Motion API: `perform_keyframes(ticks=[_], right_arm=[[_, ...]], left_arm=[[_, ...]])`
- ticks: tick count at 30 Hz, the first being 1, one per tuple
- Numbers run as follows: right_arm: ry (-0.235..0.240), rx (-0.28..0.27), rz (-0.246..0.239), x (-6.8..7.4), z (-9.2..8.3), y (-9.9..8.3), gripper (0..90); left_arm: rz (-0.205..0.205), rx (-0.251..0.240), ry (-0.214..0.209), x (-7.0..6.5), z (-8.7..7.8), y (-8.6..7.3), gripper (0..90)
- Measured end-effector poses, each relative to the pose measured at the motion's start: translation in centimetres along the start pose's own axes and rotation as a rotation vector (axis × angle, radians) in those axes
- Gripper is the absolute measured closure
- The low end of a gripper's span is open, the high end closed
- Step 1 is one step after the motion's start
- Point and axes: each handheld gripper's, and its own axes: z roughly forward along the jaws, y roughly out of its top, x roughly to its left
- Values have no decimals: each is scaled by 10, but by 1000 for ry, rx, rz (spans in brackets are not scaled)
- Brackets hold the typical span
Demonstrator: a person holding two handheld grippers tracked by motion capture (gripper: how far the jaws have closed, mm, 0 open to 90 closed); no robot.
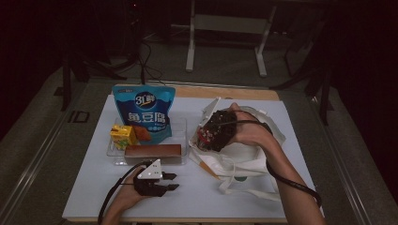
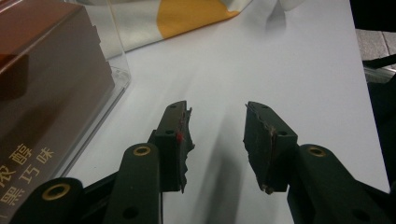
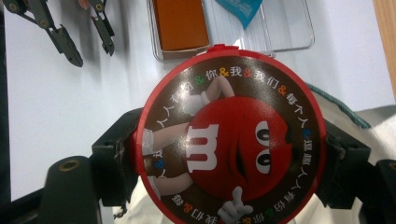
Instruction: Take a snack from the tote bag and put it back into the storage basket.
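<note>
Over the tote bag: your right gripper (image 1: pixel 213 133) holds the round M&M's tin (image 3: pixel 229 135) by its rim, one jaw pressed on each side, the printed lid facing the camera.
Key relation: the tin hangs directly above the mouth of the white tote bag (image 1: pixel 244 159); the coming move, as it looks, is straight down into it.
Tin axis: it is a flat disc, gripped across its width, with no long side to favour.
Nearer hand: your right hand (image 1: pixel 248 129) has the tin; your left gripper (image 1: pixel 162 180) rests well apart on the white table (image 1: pixel 94 187).
Left jaws: about half open with nothing between them, pointing toward the bag across bare tabletop.
Clear tray: the transparent tray (image 1: pixel 183 126) sits just left of the bag and holds a blue fish-tofu snack pouch (image 1: pixel 144 112) standing at the back, a yellow drink carton (image 1: pixel 123 136), and a brown chocolate box (image 1: pixel 152 151) along the front edge.
Bag contents: you cannot tell what lies inside; the hand and tin cover the opening.
Risk, as judged: the bag's loose rim may fold under the tin on the way down.
</note>
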Motion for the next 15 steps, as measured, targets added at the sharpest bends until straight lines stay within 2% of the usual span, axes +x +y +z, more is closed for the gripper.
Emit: perform_keyframes(ticks=[15], right_arm=[[18, -40, -14, 2, -4, 12, 232]], left_arm=[[-1, 0, -3, 0, 0, 0, 599]])
